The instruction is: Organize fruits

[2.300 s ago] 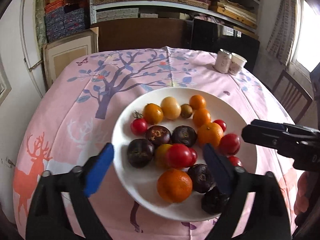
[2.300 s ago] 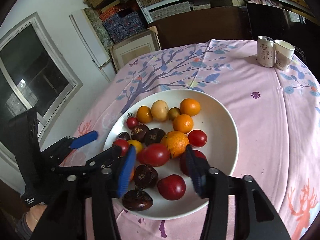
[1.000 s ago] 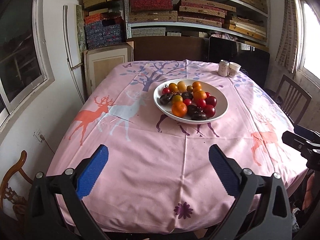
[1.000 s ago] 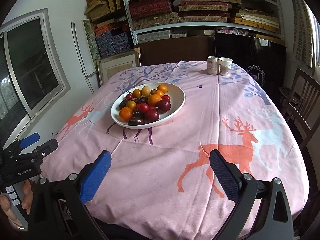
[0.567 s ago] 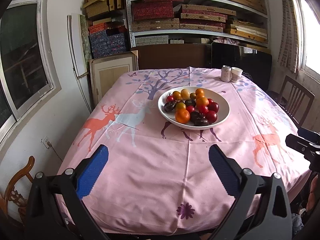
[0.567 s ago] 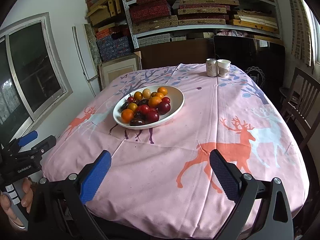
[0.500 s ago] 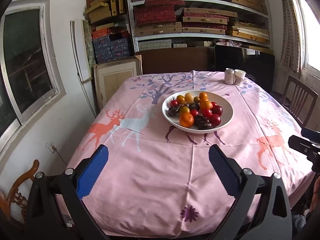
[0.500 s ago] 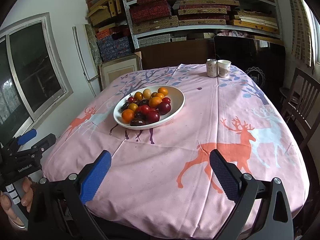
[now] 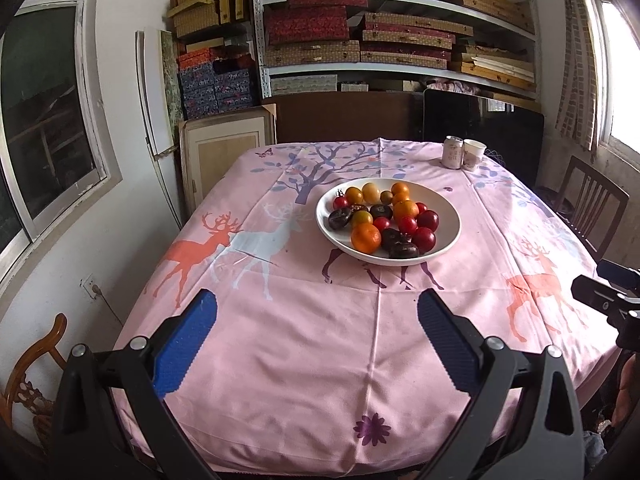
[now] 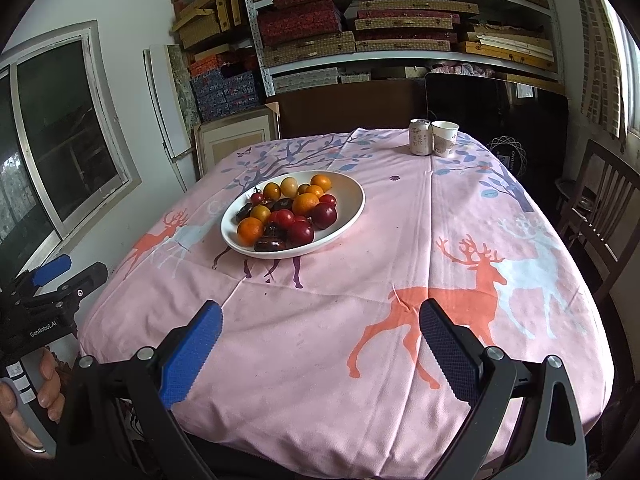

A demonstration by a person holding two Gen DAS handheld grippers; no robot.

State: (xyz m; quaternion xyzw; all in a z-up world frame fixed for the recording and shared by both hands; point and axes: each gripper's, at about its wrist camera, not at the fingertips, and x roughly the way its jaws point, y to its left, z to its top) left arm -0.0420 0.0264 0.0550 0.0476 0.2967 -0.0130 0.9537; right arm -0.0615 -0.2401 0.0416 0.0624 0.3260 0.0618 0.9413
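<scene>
A white plate in the middle of the pink tablecloth holds oranges, red tomatoes and dark purple mangosteens; it also shows in the right wrist view. My left gripper is open and empty, held back over the table's near edge, far from the plate. My right gripper is open and empty, also back at the near edge. Each gripper shows at the edge of the other's view, the right gripper and the left gripper.
A drink can and a paper cup stand at the table's far right. Wooden chairs stand at the right and near left. Shelves of boxes fill the back wall.
Both grippers have drawn well back from over the plate to the near edge of the table. They stayed open and empty. The fruit has not moved.
</scene>
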